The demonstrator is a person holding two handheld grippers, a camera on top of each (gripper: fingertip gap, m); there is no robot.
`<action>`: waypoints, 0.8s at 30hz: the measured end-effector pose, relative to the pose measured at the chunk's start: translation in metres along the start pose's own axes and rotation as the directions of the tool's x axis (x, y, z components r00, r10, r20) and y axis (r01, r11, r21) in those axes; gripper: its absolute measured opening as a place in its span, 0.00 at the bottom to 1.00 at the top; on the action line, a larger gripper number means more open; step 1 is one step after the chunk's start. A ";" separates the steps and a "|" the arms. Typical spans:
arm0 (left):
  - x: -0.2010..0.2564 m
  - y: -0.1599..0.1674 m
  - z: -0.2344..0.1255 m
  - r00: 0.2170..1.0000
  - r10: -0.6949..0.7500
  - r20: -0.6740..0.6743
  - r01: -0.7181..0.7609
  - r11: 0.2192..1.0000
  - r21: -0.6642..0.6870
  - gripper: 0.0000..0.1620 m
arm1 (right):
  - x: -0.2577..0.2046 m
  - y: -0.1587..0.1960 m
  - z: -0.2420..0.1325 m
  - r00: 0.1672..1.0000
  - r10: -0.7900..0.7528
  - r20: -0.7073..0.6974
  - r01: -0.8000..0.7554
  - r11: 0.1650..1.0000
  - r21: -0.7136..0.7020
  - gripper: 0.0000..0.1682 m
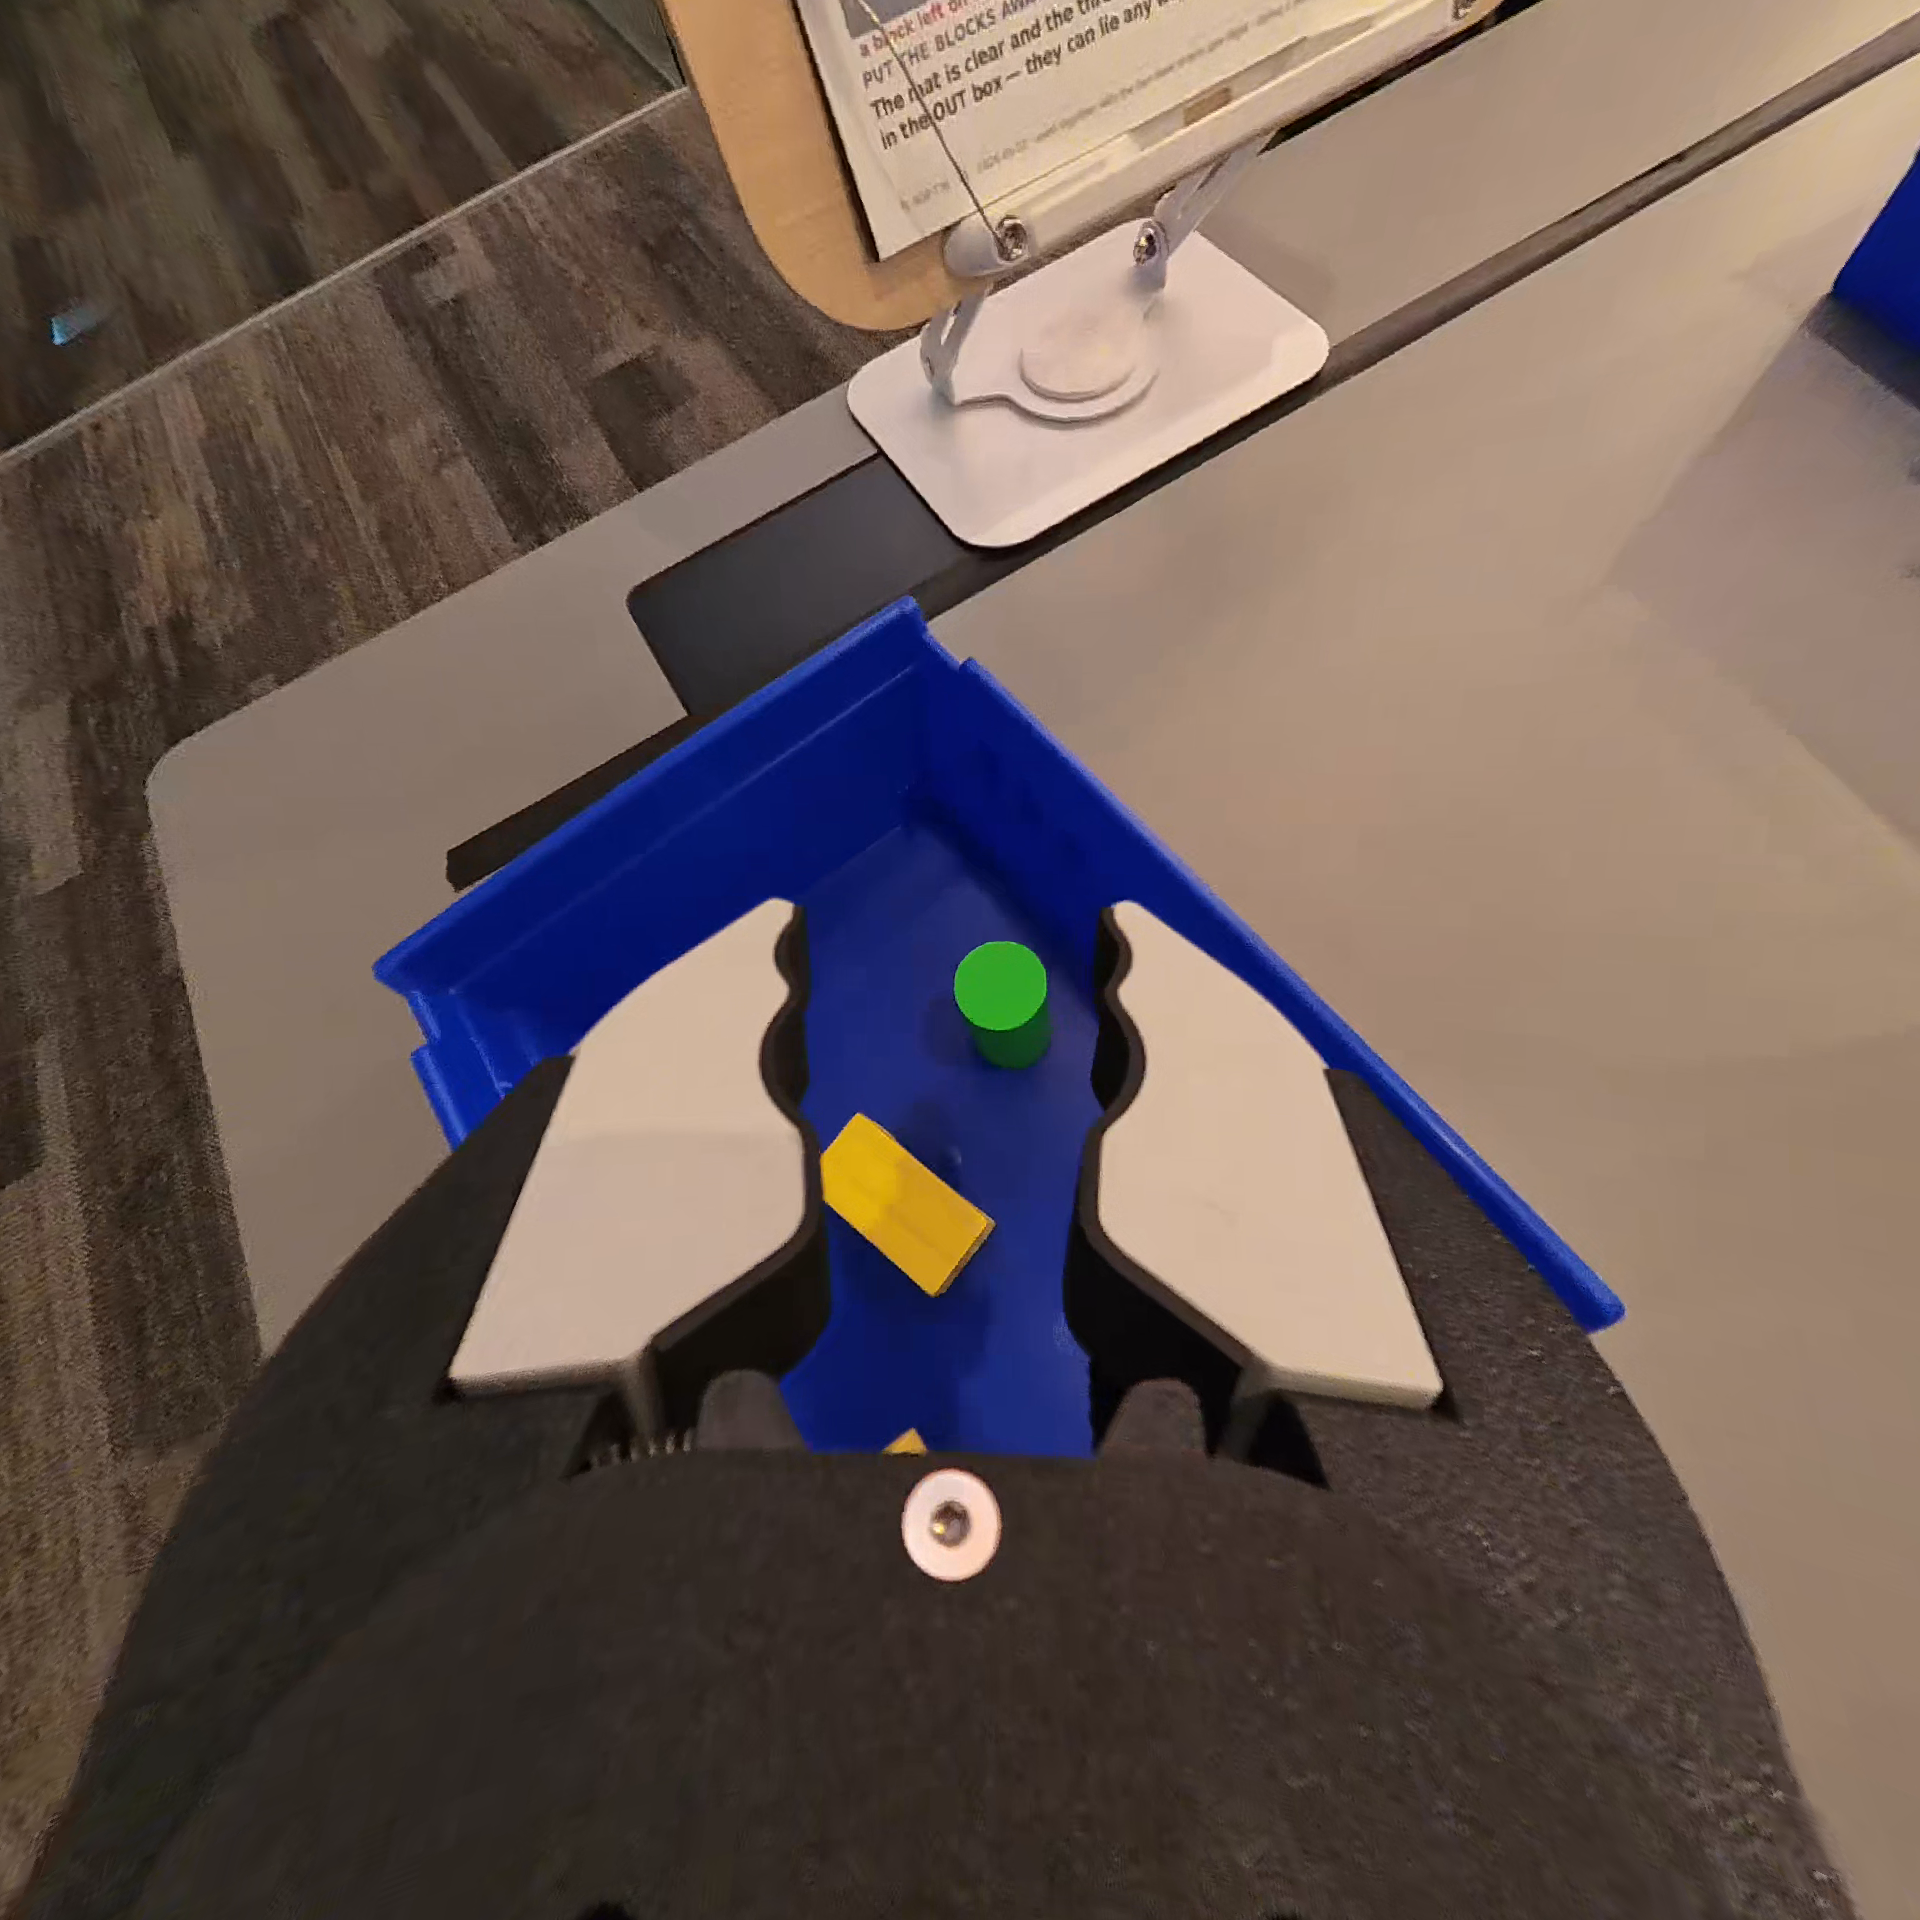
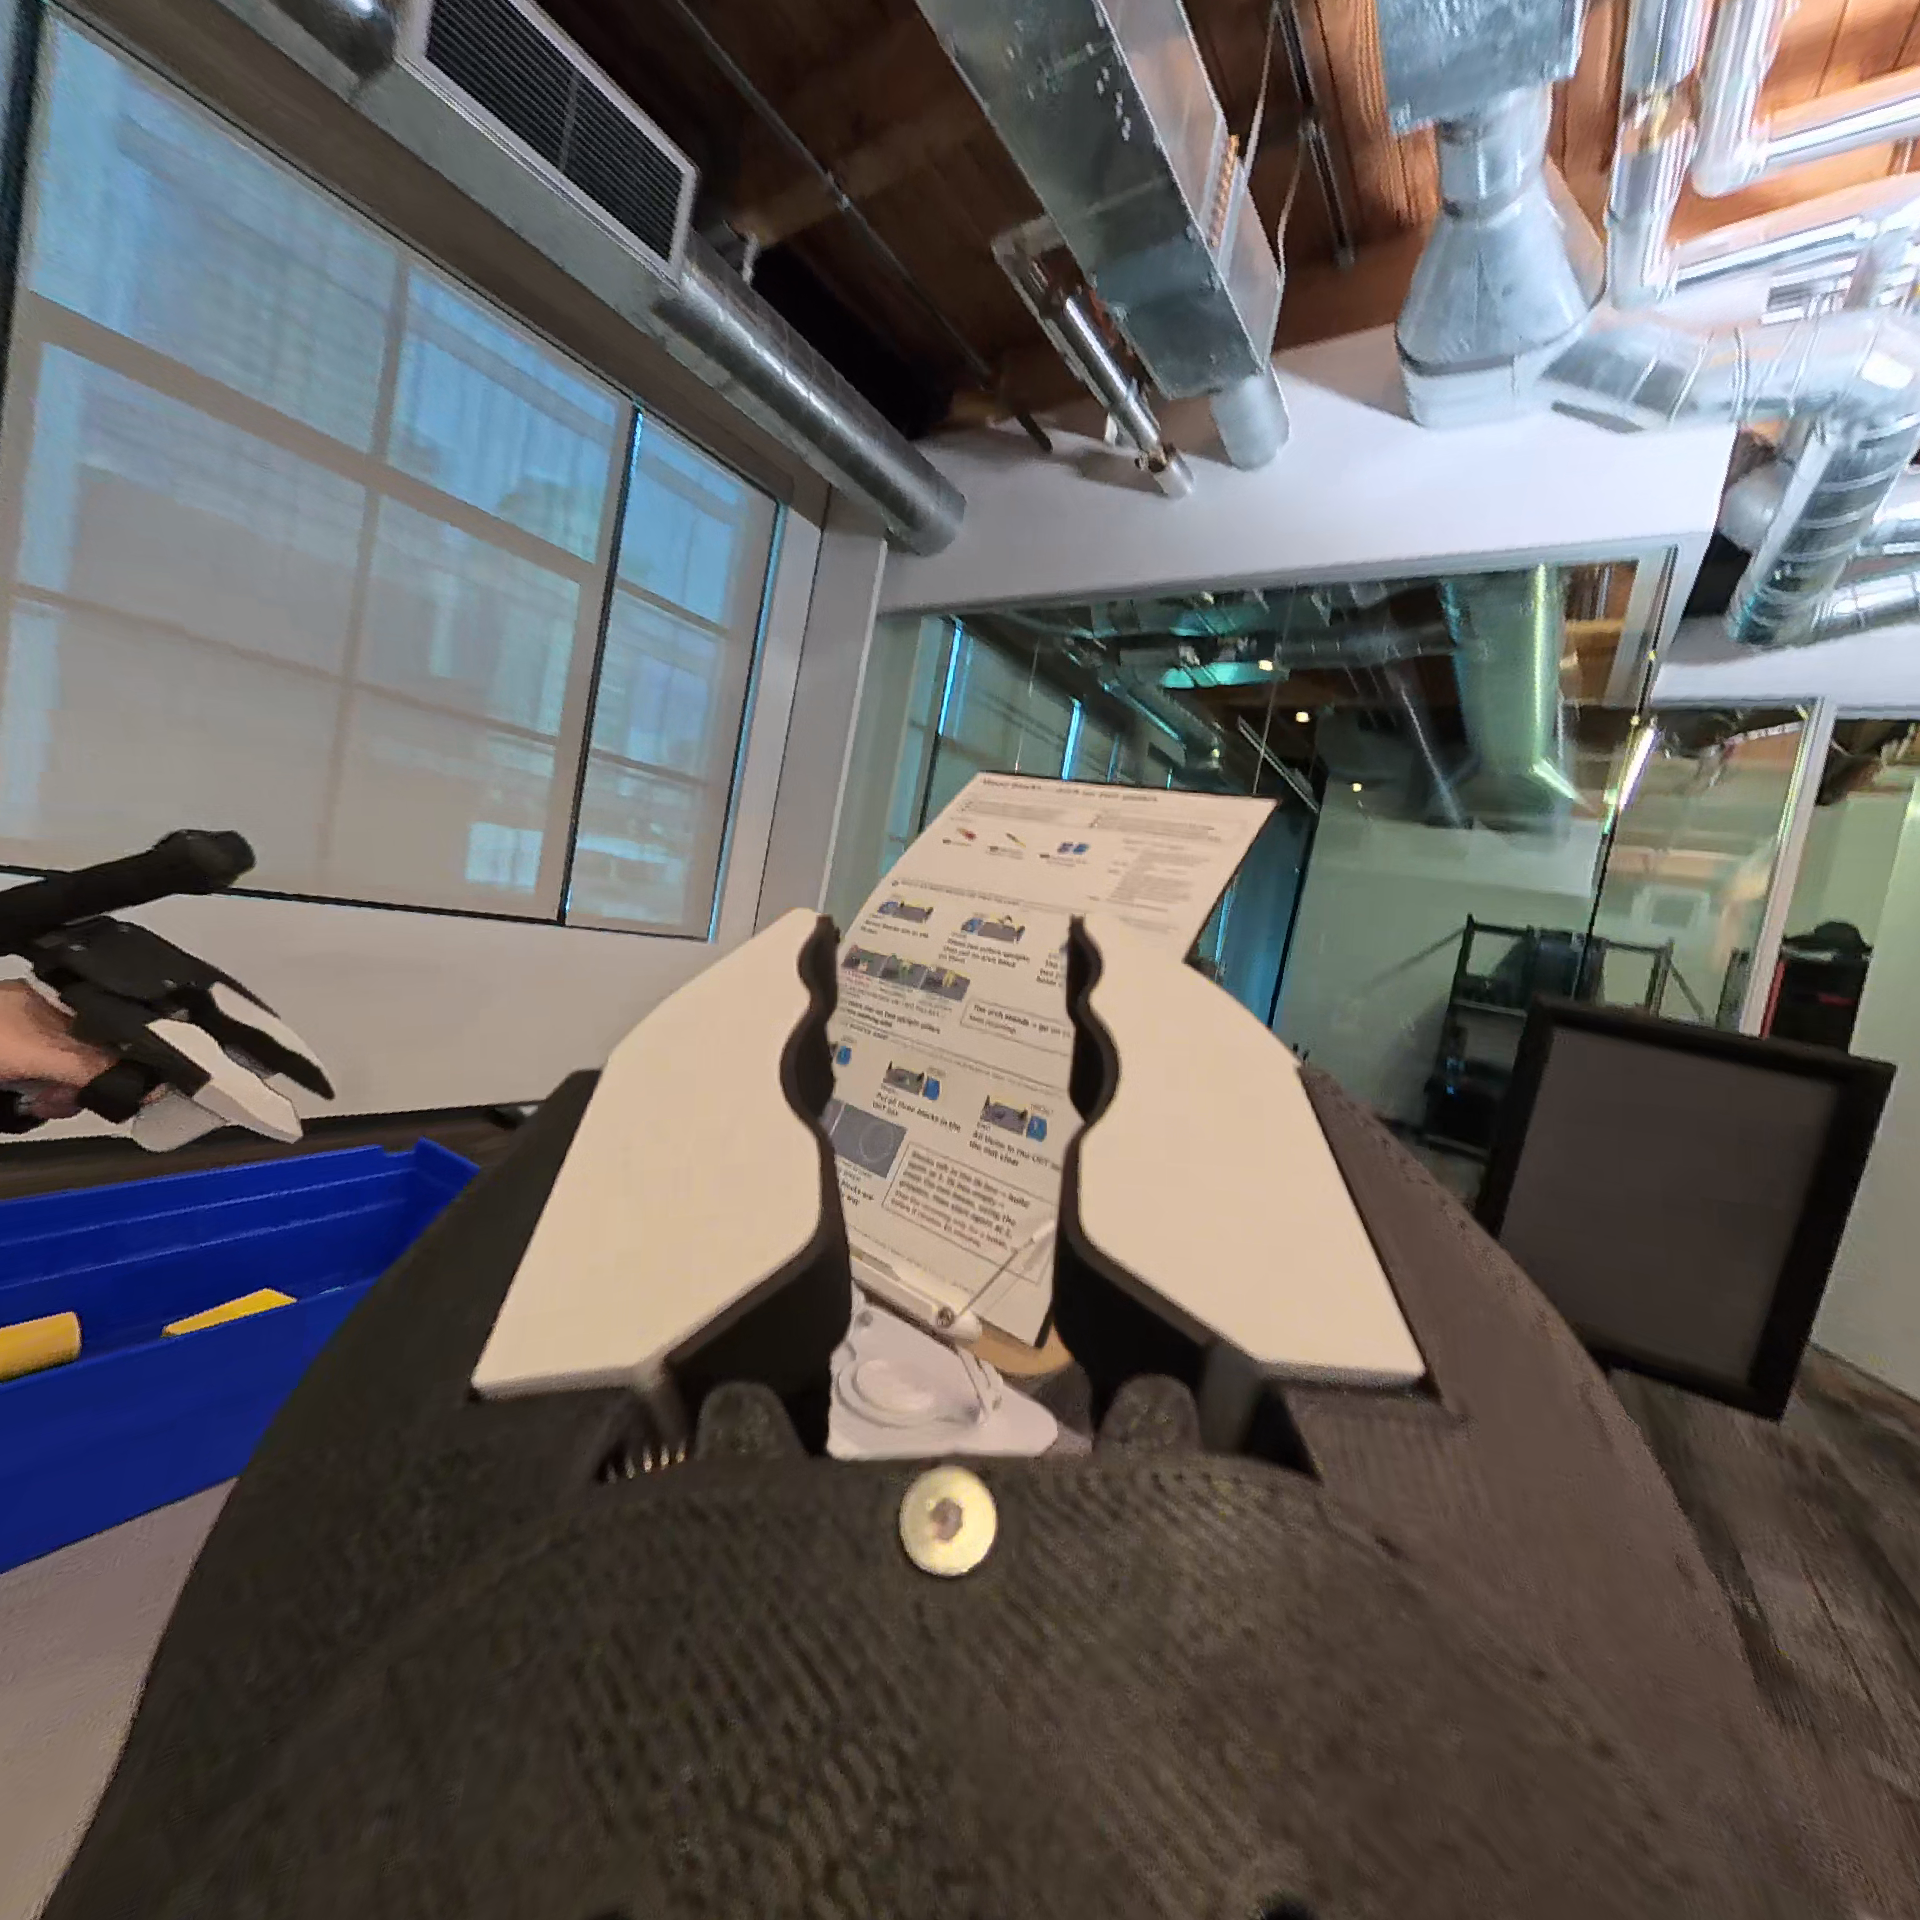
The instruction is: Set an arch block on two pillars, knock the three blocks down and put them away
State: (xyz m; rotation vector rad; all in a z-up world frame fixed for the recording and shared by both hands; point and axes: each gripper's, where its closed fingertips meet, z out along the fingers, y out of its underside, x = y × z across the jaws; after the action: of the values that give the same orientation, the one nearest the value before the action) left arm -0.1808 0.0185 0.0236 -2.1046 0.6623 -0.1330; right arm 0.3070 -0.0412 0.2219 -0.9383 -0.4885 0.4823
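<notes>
In the left wrist view my left gripper (image 1: 945, 920) is open and empty, held above a blue bin (image 1: 727, 790). Inside the bin a green cylinder block (image 1: 1001, 1000) stands upright and a yellow block (image 1: 902, 1203) lies flat; a sliver of another yellow piece (image 1: 906, 1442) shows by the gripper body. In the right wrist view my right gripper (image 2: 951, 930) is open and empty, tilted up toward the room. The blue bin (image 2: 208, 1226) sits at its left with two yellow blocks (image 2: 229, 1311) inside, and the left gripper (image 2: 223, 1070) hovers over it.
A white stand (image 1: 1091, 405) holding an instruction sheet (image 2: 1039, 1039) sits at the grey table's far edge. Another blue bin (image 1: 1886, 260) shows at the right edge. A black monitor (image 2: 1683, 1195) stands to the right. The carpeted floor (image 1: 260, 416) lies beyond the table's left edge. Tip to tip, the grippers are about 55 centimeters apart. To the green cylinder block (image 1: 1001, 1000): left tips about 12 centimeters, right tips about 55 centimeters.
</notes>
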 end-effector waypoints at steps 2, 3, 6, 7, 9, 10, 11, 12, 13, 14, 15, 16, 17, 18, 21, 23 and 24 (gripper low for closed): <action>0.000 -0.004 0.000 1.000 0.018 0.014 -0.018 1.000 0.014 0.33 | -0.003 0.000 0.001 1.000 -0.024 -0.005 0.024 1.000 0.000 0.26; 0.001 -0.006 -0.001 1.000 0.018 0.015 -0.018 1.000 0.024 0.33 | -0.004 0.002 0.002 1.000 -0.028 -0.010 0.028 0.999 -0.022 0.26; 0.001 -0.015 -0.006 0.999 0.015 0.035 -0.017 0.998 0.066 0.33 | -0.013 0.013 0.006 0.999 -0.034 0.028 0.036 0.996 -0.080 0.26; 0.002 -0.017 -0.009 0.999 0.016 0.035 -0.018 0.997 0.077 0.33 | -0.015 0.017 0.008 0.999 -0.041 0.031 0.043 0.995 -0.093 0.26; 0.005 -0.023 -0.014 0.999 0.025 0.032 -0.029 0.994 0.107 0.33 | -0.023 0.023 0.011 0.996 -0.047 0.070 0.054 0.994 -0.097 0.26; 0.006 -0.027 -0.016 0.999 0.028 0.033 -0.031 0.992 0.124 0.33 | -0.027 0.024 0.012 0.995 -0.038 0.095 0.046 0.995 -0.089 0.26; 0.008 -0.030 -0.018 0.999 0.029 0.033 -0.033 0.990 0.138 0.33 | -0.034 0.026 0.014 0.991 -0.020 0.130 0.031 0.996 -0.082 0.26; 0.009 -0.032 -0.020 0.999 0.031 0.033 -0.035 0.988 0.150 0.33 | -0.038 0.028 0.017 0.988 0.005 0.153 0.008 0.997 -0.081 0.26; 0.010 -0.035 -0.022 0.999 0.033 0.034 -0.038 0.986 0.161 0.33 | -0.042 0.030 0.019 0.985 0.026 0.171 -0.013 0.997 -0.077 0.27; 0.010 -0.037 -0.024 0.999 0.036 0.039 -0.042 0.984 0.170 0.33 | -0.046 0.031 0.020 0.981 0.037 0.190 -0.025 0.997 -0.068 0.27; 0.010 -0.039 -0.027 0.998 0.038 0.048 -0.046 0.983 0.180 0.33 | -0.048 0.032 0.022 0.980 0.039 0.195 -0.027 0.998 -0.062 0.27; 0.010 -0.041 -0.029 0.998 0.040 0.057 -0.050 0.980 0.191 0.33 | -0.049 0.034 0.023 0.981 0.033 0.193 -0.022 0.998 -0.059 0.27; 0.009 -0.044 -0.031 0.997 0.041 0.066 -0.053 0.977 0.206 0.33 | -0.050 0.037 0.025 0.981 0.026 0.194 -0.014 0.998 -0.061 0.26; 0.009 -0.048 -0.034 0.997 0.039 0.069 -0.054 0.972 0.227 0.33 | -0.051 0.039 0.026 0.981 0.022 0.191 -0.010 0.998 -0.064 0.26; 0.012 -0.057 -0.042 0.998 0.024 0.051 -0.037 0.957 0.286 0.34 | -0.055 0.043 0.028 0.980 0.028 0.196 -0.015 0.998 -0.068 0.26; 0.011 -0.061 -0.046 0.998 0.012 0.055 -0.029 0.948 0.317 0.34 | -0.055 0.044 0.029 0.980 0.032 0.195 -0.018 0.997 -0.071 0.26; 0.010 -0.062 -0.048 0.998 0.006 0.056 -0.024 0.946 0.324 0.35 | -0.056 0.044 0.029 0.980 0.027 0.196 -0.013 0.997 -0.072 0.26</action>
State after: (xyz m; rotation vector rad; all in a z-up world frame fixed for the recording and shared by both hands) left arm -0.1634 0.0062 0.0995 -1.7789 0.5805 -0.1639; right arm 0.2381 -0.0328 0.1888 -0.9684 -0.6793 0.5821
